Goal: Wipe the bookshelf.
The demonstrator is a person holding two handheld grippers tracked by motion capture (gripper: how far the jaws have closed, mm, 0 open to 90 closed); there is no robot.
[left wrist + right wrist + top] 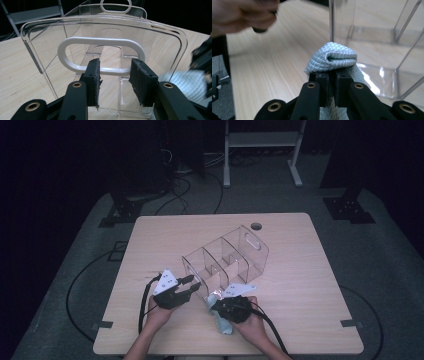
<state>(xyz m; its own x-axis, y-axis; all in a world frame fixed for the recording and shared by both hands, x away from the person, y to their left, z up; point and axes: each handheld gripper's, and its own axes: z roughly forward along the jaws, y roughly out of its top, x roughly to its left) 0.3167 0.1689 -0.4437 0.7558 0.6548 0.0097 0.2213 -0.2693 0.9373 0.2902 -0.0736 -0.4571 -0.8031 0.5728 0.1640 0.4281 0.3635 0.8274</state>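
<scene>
My right gripper [331, 75] clenched its jaws on the pale blue quilted cloth [335, 60] beside the clear plastic divided organizer [227, 260], at whose handled end, at its eight o'clock, my left gripper [115, 75] stood clenched, jaws gapped, grasping nothing on the light wooden worktop [300, 270].

Light wood table [300, 270] w/ a dark round cable hole [256, 226] at its far edge. Grey carpet [380, 270] all round. Black cables [75, 285] loop on the floor at left, a white frame [262, 140] stands at far centre, dark stand feet [350, 210] at far right.

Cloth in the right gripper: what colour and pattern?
Pale blue cloth with a quilted diamond weave, clearest in the right gripper view.
</scene>
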